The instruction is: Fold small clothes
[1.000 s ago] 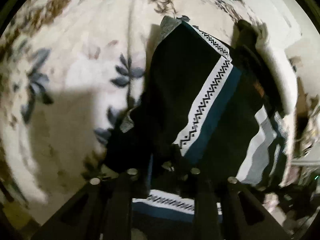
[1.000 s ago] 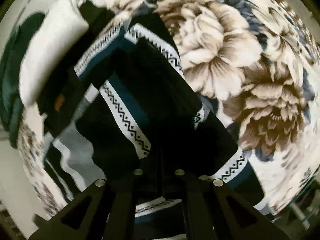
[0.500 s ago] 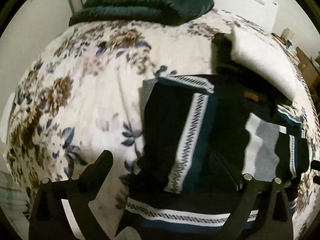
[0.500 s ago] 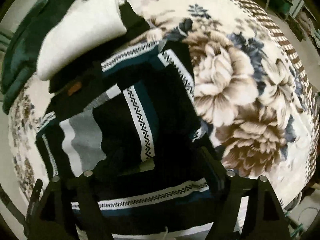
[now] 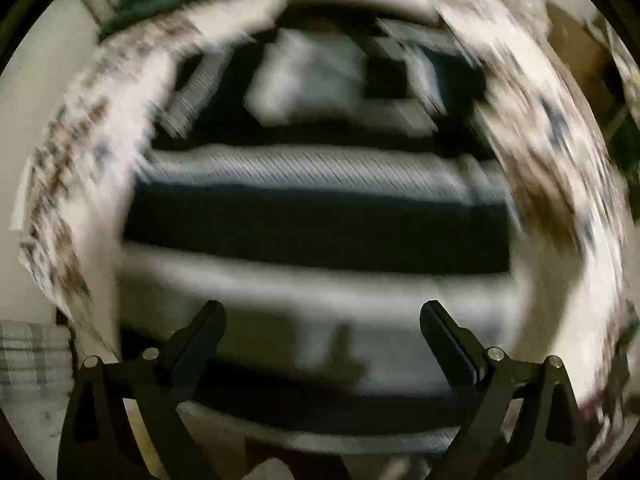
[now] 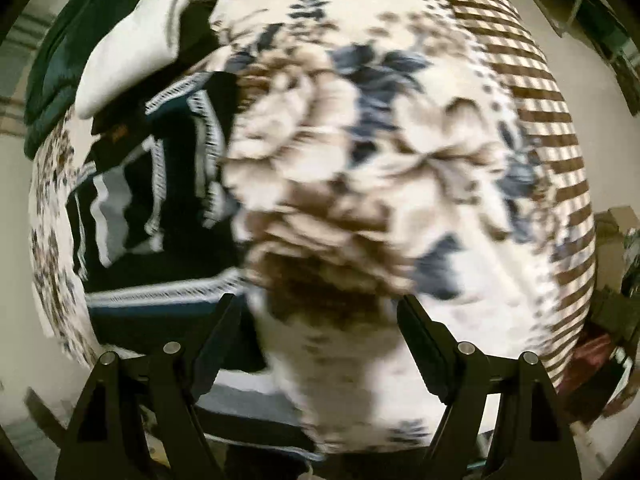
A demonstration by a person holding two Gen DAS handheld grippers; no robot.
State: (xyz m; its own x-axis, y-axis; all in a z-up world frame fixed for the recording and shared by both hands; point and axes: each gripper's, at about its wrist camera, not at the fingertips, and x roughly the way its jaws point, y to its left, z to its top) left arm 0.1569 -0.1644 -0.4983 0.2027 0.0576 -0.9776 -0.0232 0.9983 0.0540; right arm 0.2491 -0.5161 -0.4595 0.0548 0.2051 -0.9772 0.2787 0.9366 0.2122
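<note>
I see both grippers, left [image 5: 322,320] and right [image 6: 320,312], spread open and empty, the striped garment [image 5: 316,220] on the bed [image 6: 400,160] beyond my fingers.

— Where are we?

— We are in a bedroom at home, it seems. We see a bed under a floral blanket [image 6: 360,168] of cream, brown and blue, checked along its edge at two o'clock.

— Anything else?

— At ten o'clock in the right wrist view we find a white pillow [image 6: 132,52] and a dark green quilt [image 6: 68,52]. At three o'clock, clutter stands by a pale wall [image 6: 612,160], though it's too blurred to name.
</note>
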